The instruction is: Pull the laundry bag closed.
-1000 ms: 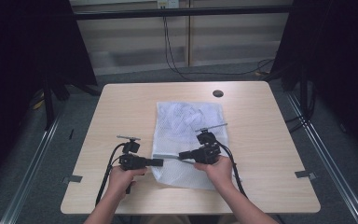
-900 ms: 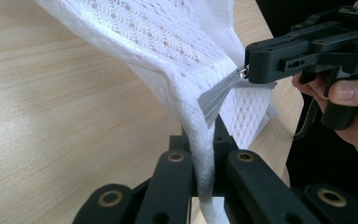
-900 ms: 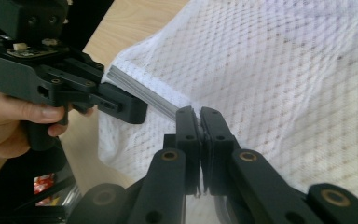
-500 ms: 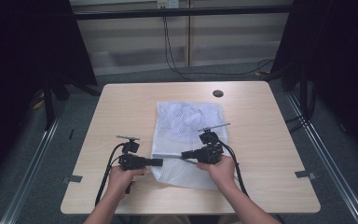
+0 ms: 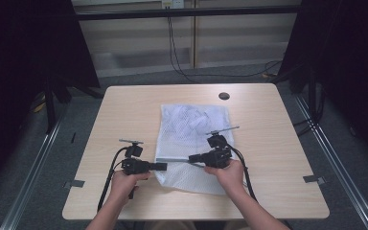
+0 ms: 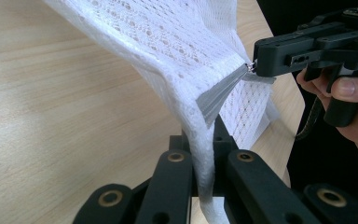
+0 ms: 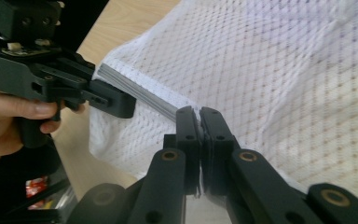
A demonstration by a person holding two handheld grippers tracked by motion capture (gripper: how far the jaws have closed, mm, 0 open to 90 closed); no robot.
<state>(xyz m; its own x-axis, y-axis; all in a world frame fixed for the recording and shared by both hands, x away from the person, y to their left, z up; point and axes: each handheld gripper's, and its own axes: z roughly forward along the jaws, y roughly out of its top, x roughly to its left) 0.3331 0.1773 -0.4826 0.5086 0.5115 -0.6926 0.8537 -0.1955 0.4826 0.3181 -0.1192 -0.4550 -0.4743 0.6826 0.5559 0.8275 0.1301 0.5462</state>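
Note:
A white mesh bag point(image 5: 191, 127) lies flat in the middle of the table point(image 5: 124, 110), with a grey zipper point(image 5: 175, 161) across its near part. My left gripper point(image 5: 163, 166) is shut on the bag's left edge at the zipper's end; the mesh point(image 6: 177, 42) runs down between its jaws point(image 6: 204, 140). My right gripper point(image 5: 192, 157) is shut on the zipper pull, a short way right of the left one. In the right gripper view its jaws point(image 7: 199, 116) are pressed together on the grey zipper point(image 7: 140, 93), with the left gripper point(image 7: 121, 105) just beyond.
A small black round hole point(image 5: 224, 96) sits near the table's far edge. Bare tabletop lies left and right of the bag. Cables trail from both grippers toward the near edge. Dark curtains and metal floor rails point(image 5: 33, 182) flank the table.
My right gripper has shifted slightly to the right along the zipper, widening the gap to the left gripper a little. The left gripper has stayed put.

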